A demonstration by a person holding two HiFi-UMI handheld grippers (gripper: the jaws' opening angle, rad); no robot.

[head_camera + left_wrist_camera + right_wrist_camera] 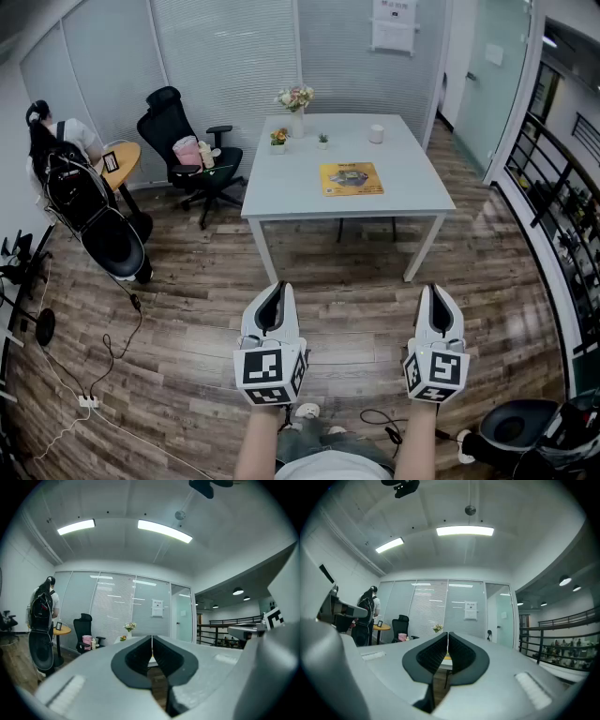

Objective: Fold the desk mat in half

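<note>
Desk mat (351, 178), yellow, is seen lying flat and unfolded on the white table (281, 197), right of centre and nearer the front edge. A flower vase (295, 99) and a white cup (376, 134) are placed along the far edge. Left gripper (273, 291) and right gripper (437, 292) are held level over the wood floor (347, 309), well apart from the table. Both jaw pairs are closed together on nothing.

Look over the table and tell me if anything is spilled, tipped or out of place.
Nothing stands out. The desk mat lies flat and unfolded on the white table. The flower vase, the small potted plants and the cup all stand upright, and no spill is visible.
</note>
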